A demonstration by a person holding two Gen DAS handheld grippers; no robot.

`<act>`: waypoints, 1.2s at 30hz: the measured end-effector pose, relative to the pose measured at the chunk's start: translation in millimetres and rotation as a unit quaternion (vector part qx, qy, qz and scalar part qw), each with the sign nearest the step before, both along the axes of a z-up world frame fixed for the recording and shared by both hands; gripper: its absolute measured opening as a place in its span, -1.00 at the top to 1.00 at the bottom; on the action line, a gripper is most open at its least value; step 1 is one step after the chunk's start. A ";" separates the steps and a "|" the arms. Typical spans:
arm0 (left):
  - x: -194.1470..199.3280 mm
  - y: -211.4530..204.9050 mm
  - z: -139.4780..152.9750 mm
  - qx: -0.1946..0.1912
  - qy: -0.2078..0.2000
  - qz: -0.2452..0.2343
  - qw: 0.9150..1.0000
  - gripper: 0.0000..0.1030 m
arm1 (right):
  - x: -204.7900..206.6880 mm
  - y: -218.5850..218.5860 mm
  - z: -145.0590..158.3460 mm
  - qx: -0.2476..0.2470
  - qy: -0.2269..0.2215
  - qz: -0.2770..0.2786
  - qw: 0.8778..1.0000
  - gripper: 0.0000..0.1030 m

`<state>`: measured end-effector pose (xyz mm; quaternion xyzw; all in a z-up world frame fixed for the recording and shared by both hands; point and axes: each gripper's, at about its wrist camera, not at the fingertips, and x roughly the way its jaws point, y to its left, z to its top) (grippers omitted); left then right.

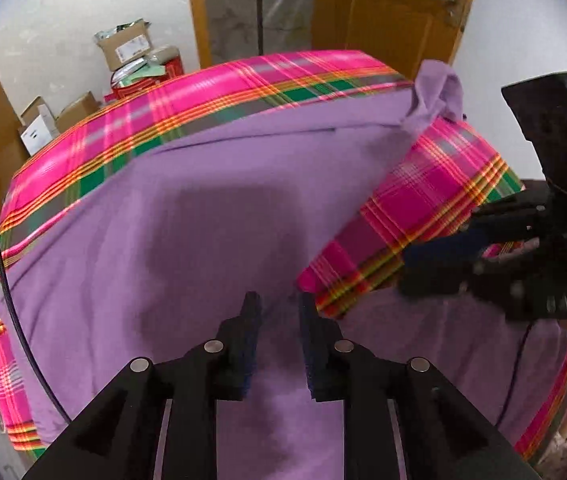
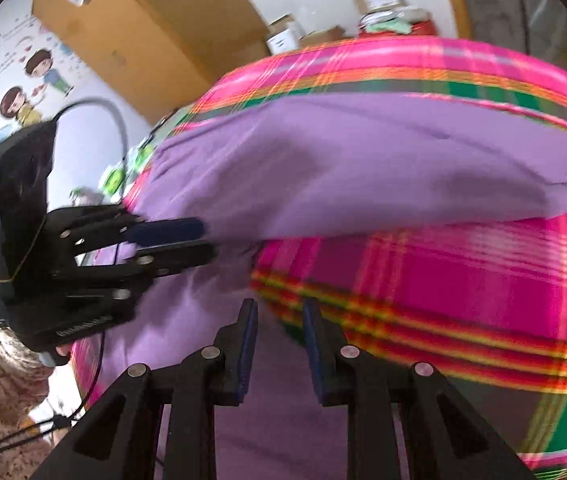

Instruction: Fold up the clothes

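The left gripper (image 1: 279, 308) points forward and down, its jaws parted by a narrow gap. The right gripper (image 2: 279, 312) sits close beside it, angled inward, jaws likewise slightly apart.

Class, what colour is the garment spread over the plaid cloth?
Plain purple garment, best seen in the left wrist view.

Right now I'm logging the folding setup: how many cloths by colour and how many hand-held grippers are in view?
Purple garment: 1
Pink plaid cloth: 1
Hand-held grippers: 2, left hand-held gripper and right hand-held gripper, both open
Total: 4
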<state>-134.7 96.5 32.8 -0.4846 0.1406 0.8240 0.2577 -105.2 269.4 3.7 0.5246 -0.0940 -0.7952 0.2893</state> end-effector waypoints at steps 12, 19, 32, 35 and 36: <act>-5.1 22.0 -20.6 -0.078 0.017 0.041 0.996 0.51 | 20.5 0.7 -0.3 0.007 -0.008 0.010 1.000 0.54; 4.2 30.1 -20.7 -0.102 0.025 0.047 0.993 0.50 | 24.8 7.7 -1.0 0.000 -0.005 -0.003 1.000 0.54; 2.9 30.3 -25.5 -0.070 0.027 0.065 0.995 0.41 | 35.4 23.8 -2.6 -0.020 -0.006 -0.023 0.999 0.54; 5.6 31.1 -25.9 -0.072 0.036 0.055 0.995 0.59 | 34.6 23.6 -2.5 -0.022 -0.006 -0.026 0.999 0.54; 6.4 31.4 -26.0 -0.072 0.039 0.051 0.995 0.78 | 36.0 24.1 -1.9 -0.022 -0.005 -0.027 0.999 0.54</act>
